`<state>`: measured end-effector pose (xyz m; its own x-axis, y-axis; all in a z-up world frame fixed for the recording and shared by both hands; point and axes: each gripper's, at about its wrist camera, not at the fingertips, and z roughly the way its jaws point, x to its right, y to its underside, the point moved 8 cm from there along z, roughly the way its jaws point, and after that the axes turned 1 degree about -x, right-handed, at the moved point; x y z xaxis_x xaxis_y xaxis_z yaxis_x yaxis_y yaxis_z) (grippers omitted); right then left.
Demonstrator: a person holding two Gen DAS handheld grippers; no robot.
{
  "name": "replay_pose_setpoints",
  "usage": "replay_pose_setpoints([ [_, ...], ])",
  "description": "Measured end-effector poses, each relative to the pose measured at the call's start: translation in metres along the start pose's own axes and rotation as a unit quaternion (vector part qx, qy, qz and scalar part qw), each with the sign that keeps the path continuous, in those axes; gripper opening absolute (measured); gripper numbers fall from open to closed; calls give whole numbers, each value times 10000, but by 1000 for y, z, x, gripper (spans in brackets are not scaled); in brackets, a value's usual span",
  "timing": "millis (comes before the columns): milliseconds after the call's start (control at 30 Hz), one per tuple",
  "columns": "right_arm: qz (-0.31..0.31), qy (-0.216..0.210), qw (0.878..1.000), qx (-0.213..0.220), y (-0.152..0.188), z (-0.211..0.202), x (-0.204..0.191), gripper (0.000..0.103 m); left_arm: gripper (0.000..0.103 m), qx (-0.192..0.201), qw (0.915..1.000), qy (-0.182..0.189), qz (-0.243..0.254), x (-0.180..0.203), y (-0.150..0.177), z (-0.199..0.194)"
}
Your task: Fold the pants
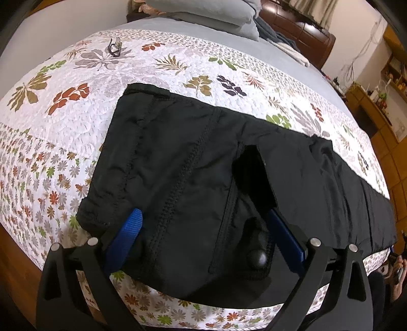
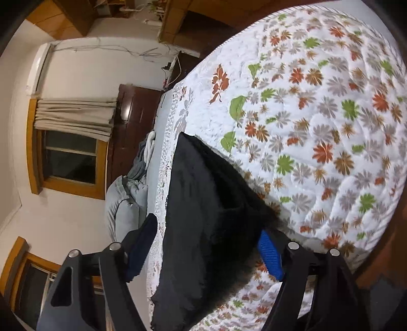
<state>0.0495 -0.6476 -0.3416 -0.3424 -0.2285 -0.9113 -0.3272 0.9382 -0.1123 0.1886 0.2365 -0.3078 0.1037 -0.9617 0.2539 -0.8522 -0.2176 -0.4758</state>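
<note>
Black pants (image 1: 203, 157) lie flat along the near edge of a bed, on a white floral quilt (image 1: 84, 84). The waistband end is near my left gripper (image 1: 201, 224), whose blue-padded fingers (image 1: 133, 224) are spread wide on either side of the waist fabric. The legs stretch off to the right. In the right wrist view the leg end of the pants (image 2: 203, 216) lies between the wide-apart fingers of my right gripper (image 2: 206, 242), with a blue finger (image 2: 269, 254) by the cloth's right edge. Neither gripper pinches the cloth.
Black eyeglasses (image 1: 114, 47) lie on the quilt at the far left. Grey pillows (image 1: 203, 12) and a dark wooden headboard (image 1: 300, 30) are at the far end. Wooden furniture (image 1: 376, 122) stands at the right. A window with a curtain (image 2: 73, 119) shows beyond the bed.
</note>
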Motion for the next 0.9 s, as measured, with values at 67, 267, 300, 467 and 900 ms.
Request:
replay_pose_setpoints([
  [67, 160, 13, 9999, -7, -2, 4, 9, 66, 98, 73, 9999, 34, -140, -1, -1, -4],
  [267, 39, 47, 10000, -32, -4, 8, 4, 65, 98, 322, 9972, 255, -629, -6, 1, -15],
  [300, 37, 81, 10000, -32, -5, 10, 4, 64, 99, 303, 9972, 253, -633, -7, 1, -14],
  [467, -83, 292, 9995, -20, -7, 18, -1, 33, 100, 129, 9987, 85, -496, -2, 3, -5],
  [900, -799, 800, 9932, 278, -4, 14, -68, 16, 100, 64, 9975, 235, -656, -6, 8, -1],
])
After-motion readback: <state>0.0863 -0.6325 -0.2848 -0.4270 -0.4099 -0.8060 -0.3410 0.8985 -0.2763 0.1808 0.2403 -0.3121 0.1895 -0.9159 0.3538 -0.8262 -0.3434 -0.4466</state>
